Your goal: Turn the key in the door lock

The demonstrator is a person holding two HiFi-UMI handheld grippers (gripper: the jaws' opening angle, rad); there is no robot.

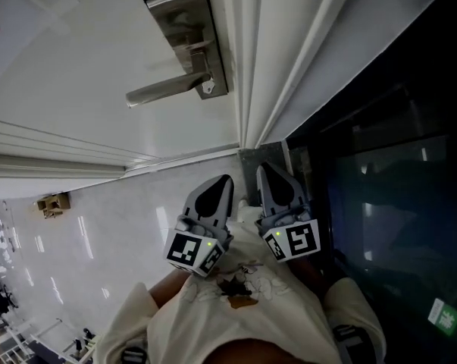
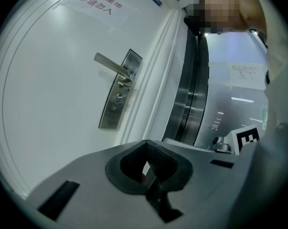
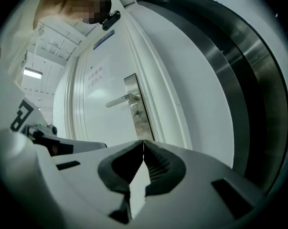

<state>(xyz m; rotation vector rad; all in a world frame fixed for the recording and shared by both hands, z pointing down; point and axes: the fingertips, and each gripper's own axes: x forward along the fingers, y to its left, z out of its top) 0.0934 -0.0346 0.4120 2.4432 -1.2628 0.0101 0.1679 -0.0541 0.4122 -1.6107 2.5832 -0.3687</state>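
Item: white panelled door [image 1: 99,51], shut, bearing a tall brushed-steel lock plate [image 1: 186,29] close to its right edge, beside the white moulded door frame [image 1: 247,67]. The plate's long axis runs up and down the door. A straight steel lever handle [image 1: 160,89] projects from it to the left, away from the frame. Just below the lever sits the small round key cylinder [image 2: 118,97]. A small projection shows there, too small to confirm as a key. A paper notice [image 2: 98,4] is fixed higher on the door, and a dark glass panel [image 1: 395,188] stands to the right of the frame. Tools: the left gripper [image 1: 222,184] and right gripper [image 1: 270,174], grey two-jaw units with marker cubes, are held side by side near the person's chest, well apart from the door. Both are clenched with pads meeting at the tips, and nothing sits between them in either gripper view. Governing relation: the cylinder lies far ahead of both tools, with neither clearly the nearer. In the left gripper view the plate [image 2: 116,101] stands up and to the left of the jaw tips [image 2: 146,147]. In the right gripper view it [image 3: 136,113] stands almost directly beyond them [image 3: 143,144]. Assessment: the right gripper appears better aligned. Approach not yet made, and the jaws must part before any grasp.
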